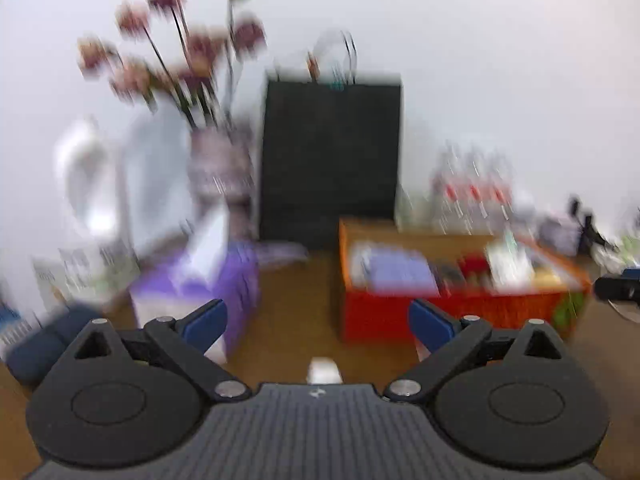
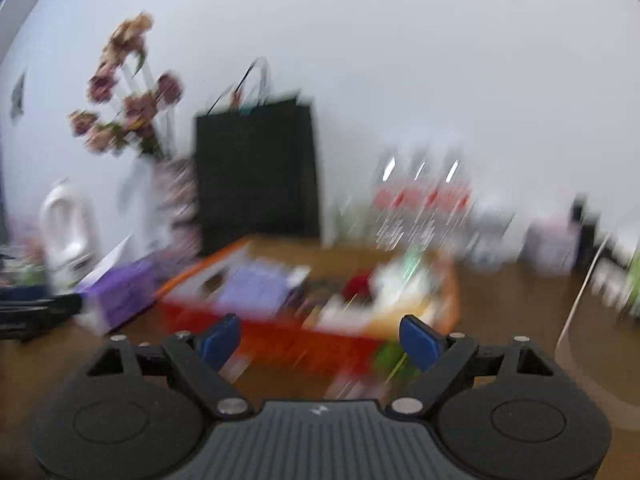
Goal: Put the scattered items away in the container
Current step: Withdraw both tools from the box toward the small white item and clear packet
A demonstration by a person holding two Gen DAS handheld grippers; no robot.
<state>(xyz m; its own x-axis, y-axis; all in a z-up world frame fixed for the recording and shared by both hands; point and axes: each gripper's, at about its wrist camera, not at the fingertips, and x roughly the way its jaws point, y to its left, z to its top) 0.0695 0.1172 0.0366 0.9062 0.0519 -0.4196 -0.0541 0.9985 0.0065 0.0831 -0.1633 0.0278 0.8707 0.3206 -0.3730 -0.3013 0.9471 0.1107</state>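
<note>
Both views are motion-blurred. A red-orange open box (image 1: 452, 312) stands on the brown table, holding several items, among them a lilac pack (image 1: 400, 272) and something red. It also shows in the right wrist view (image 2: 304, 340). My left gripper (image 1: 318, 322) is open and empty, in front of the box's left end. A small white object (image 1: 323, 370) lies on the table just below it. My right gripper (image 2: 320, 338) is open and empty, close over the box's near wall.
A purple tissue box (image 1: 200, 288) stands left of the container. Behind are a black paper bag (image 1: 330, 156), a vase of dried flowers (image 1: 216, 160), a white jug (image 1: 86, 184) and clear bottles with red labels (image 1: 474, 192). A dark pouch (image 1: 44, 344) lies at the left.
</note>
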